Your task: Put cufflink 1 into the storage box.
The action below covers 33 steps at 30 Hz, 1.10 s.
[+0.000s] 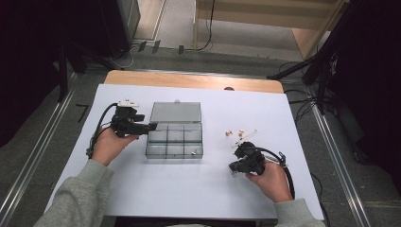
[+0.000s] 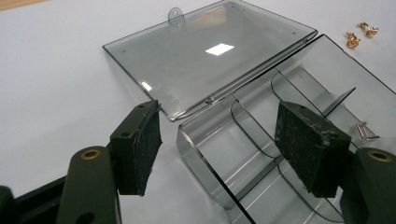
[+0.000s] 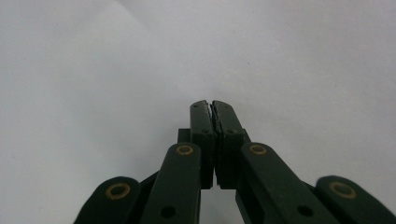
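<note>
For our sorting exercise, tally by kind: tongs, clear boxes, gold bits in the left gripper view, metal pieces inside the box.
Tongs: 2, left tongs, right tongs
Clear box: 1
Gold bits: 2
Metal piece in box: 1
Total: 6

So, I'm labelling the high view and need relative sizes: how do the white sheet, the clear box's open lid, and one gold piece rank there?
Largest to smallest in the high view:
1. white sheet
2. open lid of the clear box
3. gold piece, a mere speck
</note>
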Each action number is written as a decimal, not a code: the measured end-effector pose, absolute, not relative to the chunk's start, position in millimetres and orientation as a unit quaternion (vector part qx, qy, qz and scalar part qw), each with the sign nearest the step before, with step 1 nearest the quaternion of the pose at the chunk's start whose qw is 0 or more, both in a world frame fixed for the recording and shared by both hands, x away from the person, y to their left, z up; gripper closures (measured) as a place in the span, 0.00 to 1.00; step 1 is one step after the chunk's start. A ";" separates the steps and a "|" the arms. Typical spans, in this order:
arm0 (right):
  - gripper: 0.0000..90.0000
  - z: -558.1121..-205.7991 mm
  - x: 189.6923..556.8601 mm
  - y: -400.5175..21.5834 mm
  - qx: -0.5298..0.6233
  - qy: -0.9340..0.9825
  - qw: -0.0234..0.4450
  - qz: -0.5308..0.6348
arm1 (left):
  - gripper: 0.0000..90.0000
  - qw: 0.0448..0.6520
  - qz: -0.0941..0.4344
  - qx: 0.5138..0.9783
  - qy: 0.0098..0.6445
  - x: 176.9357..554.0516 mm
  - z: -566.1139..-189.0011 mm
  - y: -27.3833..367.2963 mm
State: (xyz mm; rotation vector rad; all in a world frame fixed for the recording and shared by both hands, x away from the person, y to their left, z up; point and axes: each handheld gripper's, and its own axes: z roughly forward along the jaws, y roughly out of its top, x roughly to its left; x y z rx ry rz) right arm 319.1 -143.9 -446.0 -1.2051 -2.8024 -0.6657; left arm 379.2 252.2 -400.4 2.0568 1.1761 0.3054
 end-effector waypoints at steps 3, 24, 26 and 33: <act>1.00 -444.6 319.8 -142.2 -0.387 -0.896 0.012 -0.217 | 0.36 0.366 0.120 0.802 0.457 378.8 -399.8 252.0; 1.00 -426.7 334.8 -126.8 -0.384 -0.886 0.008 -0.262 | 0.36 0.362 0.117 0.805 0.456 377.8 -401.4 251.7; 1.00 -424.5 336.6 -123.8 -0.383 -0.885 0.007 -0.265 | 0.36 0.361 0.116 0.806 0.455 377.4 -401.3 251.6; 1.00 -420.1 341.9 -117.0 -0.380 -0.884 0.005 -0.273 | 0.36 0.359 0.116 0.806 0.456 376.9 -401.9 251.9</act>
